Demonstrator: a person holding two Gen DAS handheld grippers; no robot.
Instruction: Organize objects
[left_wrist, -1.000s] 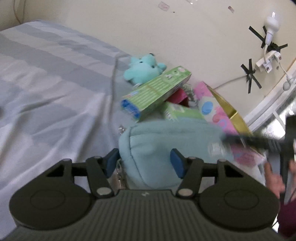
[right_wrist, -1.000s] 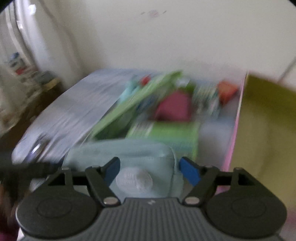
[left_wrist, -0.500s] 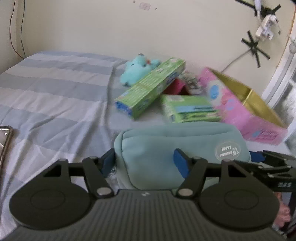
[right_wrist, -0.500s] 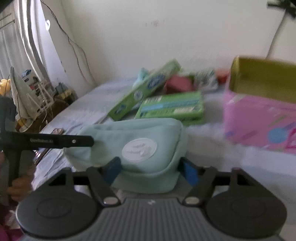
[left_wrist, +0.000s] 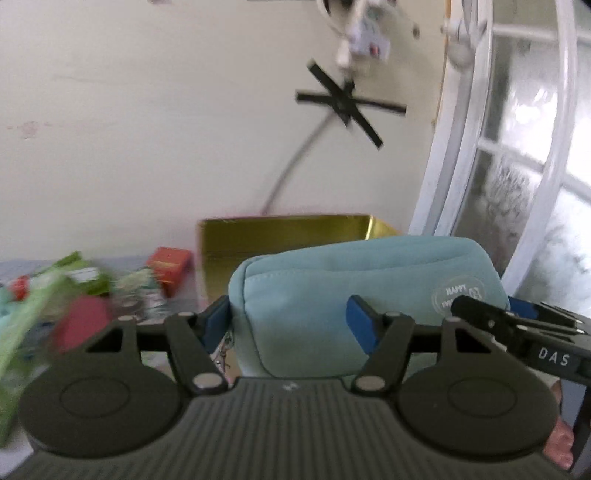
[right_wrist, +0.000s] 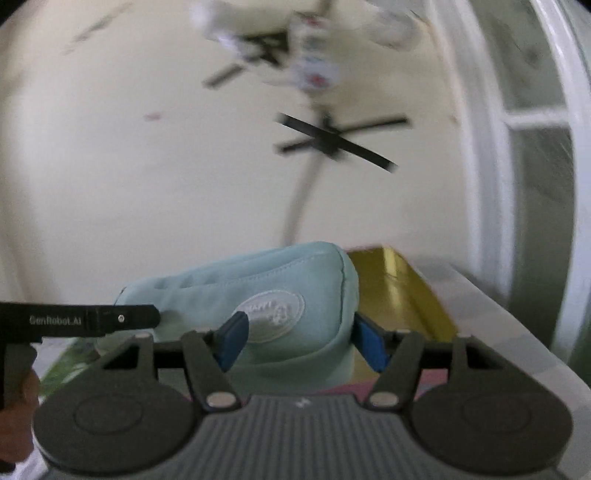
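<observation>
The left hand-held gripper is clamping the left end of a pale blue zip pouch, its blue pads pressing into the fabric on either side, and the right hand-held gripper is pinching the other end in the same way, beside the round white badge. Between them the pouch is hanging in the air, level with the rim of the gold-lined box and mostly in front of it; it is not yet inside.

By my reading, the sorting is sitting at an early to middle point. To the left of the box, a green carton, a dark red blurred item and a small red box are lying loose on the bed, so they appear to be waiting their turn. The pouch seems to be the piece in hand now, and what is left for it is the carry over the rim and the release inside. Whether anything is already lying in the box cannot be told, since its floor is hidden.

The pouch is looking soft and padded, rectangular with rounded corners, a stitched seam running along its upper edge. A metal zip pull is dangling at its left end. The fabric is bulging slightly where the pads are squeezing it.
</observation>
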